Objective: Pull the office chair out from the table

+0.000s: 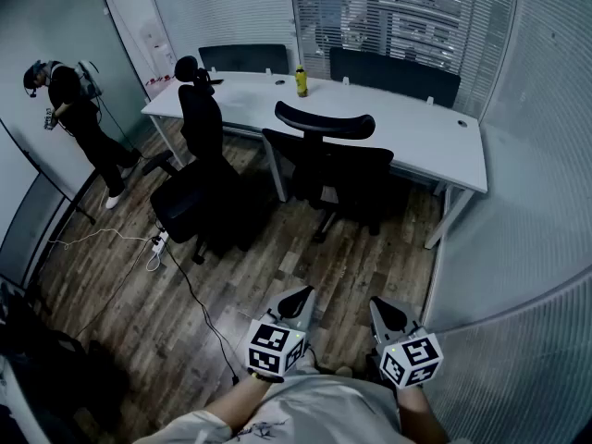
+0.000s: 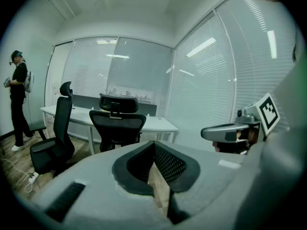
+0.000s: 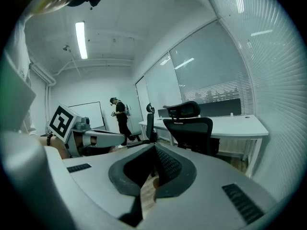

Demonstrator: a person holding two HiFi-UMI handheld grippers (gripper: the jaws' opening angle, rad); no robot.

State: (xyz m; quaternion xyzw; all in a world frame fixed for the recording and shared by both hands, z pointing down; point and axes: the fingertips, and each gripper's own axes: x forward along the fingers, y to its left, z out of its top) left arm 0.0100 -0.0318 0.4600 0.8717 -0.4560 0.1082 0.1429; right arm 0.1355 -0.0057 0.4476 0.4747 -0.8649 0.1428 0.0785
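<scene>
Office, seen from behind the operator. The left gripper [image 1: 299,301] and right gripper [image 1: 388,312] are held side by side low in front of the body, tilted slightly downward. The jaws of each are pressed together with nothing between them, and neither gripper touches anything.

The chair [image 1: 339,168] stands at the near edge of the white table [image 1: 398,133], its back and headrest facing the operator and its seat close against the tabletop's edge. It is well apart from both grippers. A second chair [image 1: 197,185], to its left, stands clear of the table on the wooden floor [image 1: 305,266] and is turned sideways.

A yellow bottle [image 1: 301,81] stands upright on the table's far side (near the dark divider panels). A person [image 1: 80,118] in dark clothes stands by the left wall. A cable [image 1: 194,299] runs across the floor from beside the second chair.
</scene>
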